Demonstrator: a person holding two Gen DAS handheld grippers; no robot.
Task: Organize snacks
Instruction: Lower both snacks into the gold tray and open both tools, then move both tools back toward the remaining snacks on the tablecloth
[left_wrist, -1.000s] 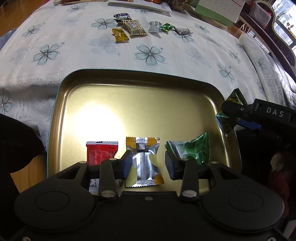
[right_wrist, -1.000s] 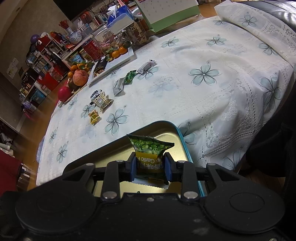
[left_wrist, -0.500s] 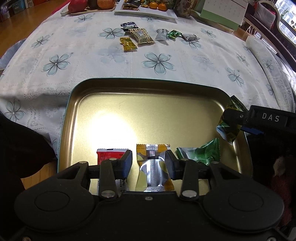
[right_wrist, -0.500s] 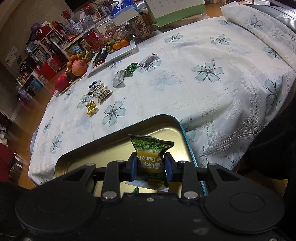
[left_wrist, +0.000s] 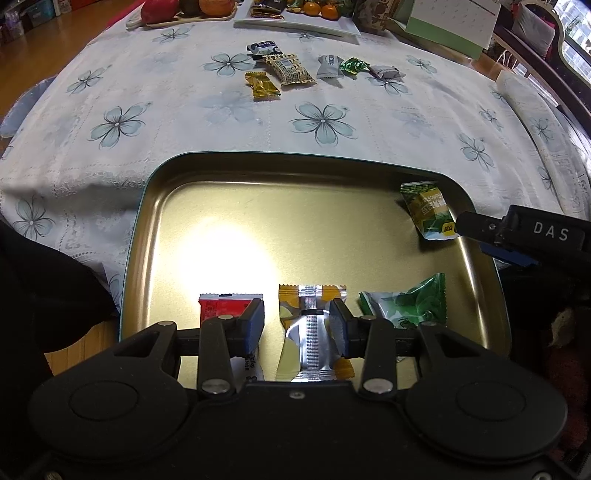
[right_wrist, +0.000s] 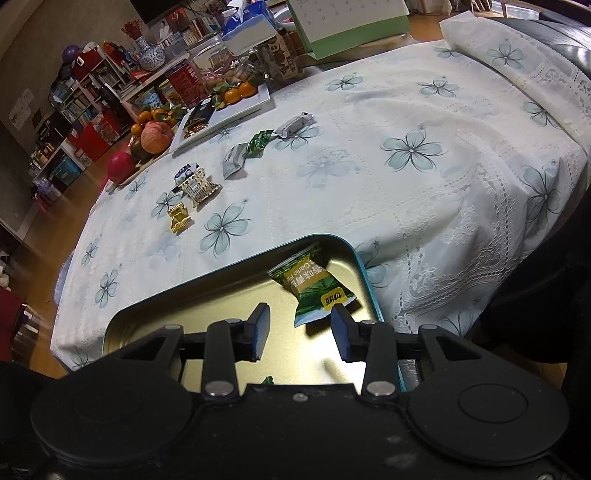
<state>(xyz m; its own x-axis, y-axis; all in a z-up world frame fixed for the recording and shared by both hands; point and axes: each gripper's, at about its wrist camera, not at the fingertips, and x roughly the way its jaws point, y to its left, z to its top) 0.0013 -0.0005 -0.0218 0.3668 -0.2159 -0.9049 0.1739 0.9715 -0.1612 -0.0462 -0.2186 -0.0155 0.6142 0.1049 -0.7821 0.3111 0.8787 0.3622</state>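
Observation:
A gold tin tray (left_wrist: 258, 221) with a teal rim lies on the flowered tablecloth. Along its near side sit a red packet (left_wrist: 225, 306), a yellow-and-silver packet (left_wrist: 312, 332) and a green-and-white packet (left_wrist: 406, 306). My left gripper (left_wrist: 297, 317) hovers open over the yellow-and-silver packet and grips nothing. A green garlic-pea packet (right_wrist: 314, 284) lies loose in the tray's far right corner (left_wrist: 428, 212). My right gripper (right_wrist: 300, 325) is just behind it with its jaws opening; the pads do not press on it. Several wrapped snacks (left_wrist: 291, 70) lie on the cloth beyond.
A gold candy (right_wrist: 179, 218) and a grey packet (right_wrist: 234, 162) lie among the loose snacks. Behind them are a fruit plate (right_wrist: 153, 138), a white dish of oranges (right_wrist: 236, 98) and a green desk calendar (left_wrist: 443, 26). Dark clothing (left_wrist: 44, 291) borders the tray's near left.
The right gripper's jaws have spread and let go of the green garlic-pea packet, which now lies tilted in the tray's far right corner. The left gripper stays open over the same packet.

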